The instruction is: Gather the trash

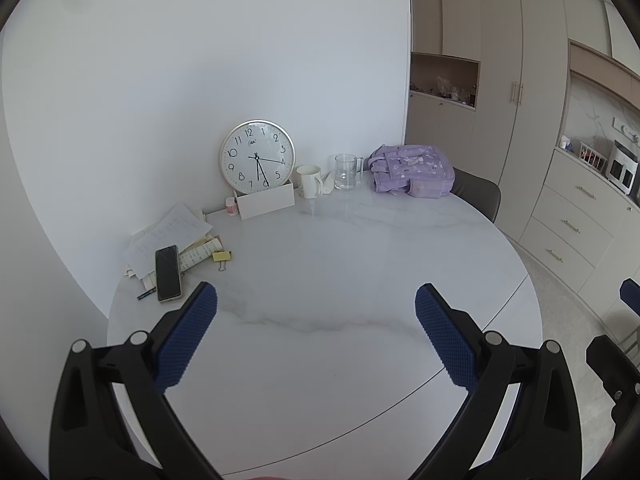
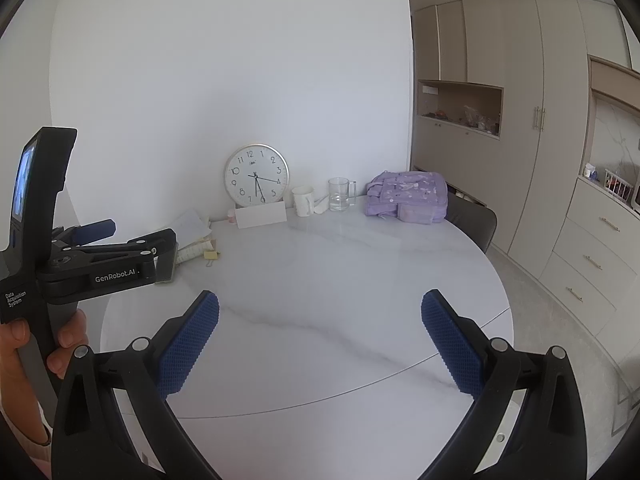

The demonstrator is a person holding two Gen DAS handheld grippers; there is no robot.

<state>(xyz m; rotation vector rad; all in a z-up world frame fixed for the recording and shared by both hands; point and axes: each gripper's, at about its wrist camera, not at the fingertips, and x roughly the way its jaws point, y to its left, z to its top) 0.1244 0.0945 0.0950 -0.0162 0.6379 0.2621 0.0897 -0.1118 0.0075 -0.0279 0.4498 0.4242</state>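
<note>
A crumpled white tissue lies between the white mug and the glass mug at the far side of the round marble table; it also shows in the right wrist view. My left gripper is open and empty above the table's near half. My right gripper is open and empty too, to the right of the left one. The left gripper's body shows from the side in the right wrist view.
A wall clock leans on the wall behind a white card box. Loose papers, a phone and a yellow binder clip lie at the left. A purple bag and dark chair stand at the right.
</note>
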